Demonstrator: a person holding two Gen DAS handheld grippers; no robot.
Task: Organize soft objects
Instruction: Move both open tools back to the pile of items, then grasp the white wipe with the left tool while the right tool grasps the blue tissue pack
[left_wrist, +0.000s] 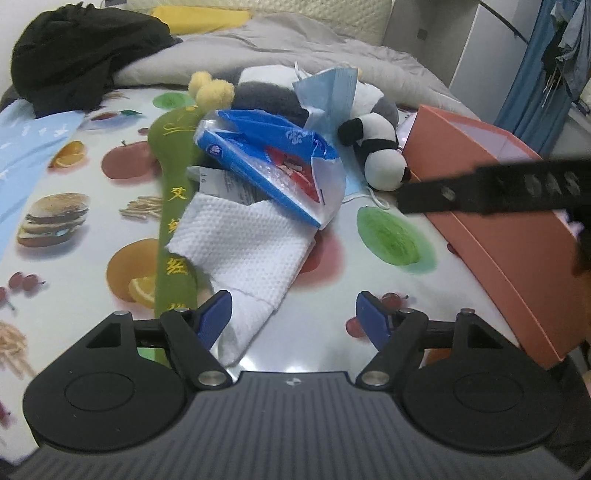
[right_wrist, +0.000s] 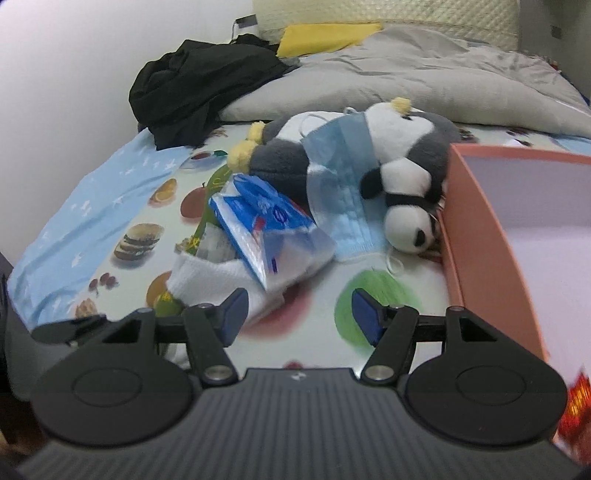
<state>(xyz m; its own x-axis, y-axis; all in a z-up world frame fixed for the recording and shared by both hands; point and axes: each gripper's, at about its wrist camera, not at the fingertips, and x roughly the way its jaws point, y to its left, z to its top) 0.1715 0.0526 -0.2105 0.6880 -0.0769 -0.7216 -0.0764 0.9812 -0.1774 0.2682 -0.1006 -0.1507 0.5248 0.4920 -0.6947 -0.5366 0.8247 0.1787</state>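
We see a bed covered by a fruit-and-burger printed sheet (left_wrist: 92, 177), with a heap of soft things near its middle: a white textured cloth (left_wrist: 240, 243) lying partly over a long green embroidered pouch (left_wrist: 173, 221), a blue-and-white plastic packet (left_wrist: 273, 158) resting on top of the cloth, a blue face mask (left_wrist: 328, 92) draped on a grey-and-white plush (right_wrist: 406, 129), and a small panda plush (right_wrist: 406, 195) just beside the wall of an open pink box (right_wrist: 480, 229) at the sheet's right side. Our left gripper (left_wrist: 293, 317) hangs above the cloth's near end with its blue pads apart and nothing between them. Our right gripper (right_wrist: 299, 314) hangs over bare sheet beside the cloth, its pads likewise apart and empty. A black garment (right_wrist: 199, 81) and grey duvet (right_wrist: 424, 77) lie at the far edge.
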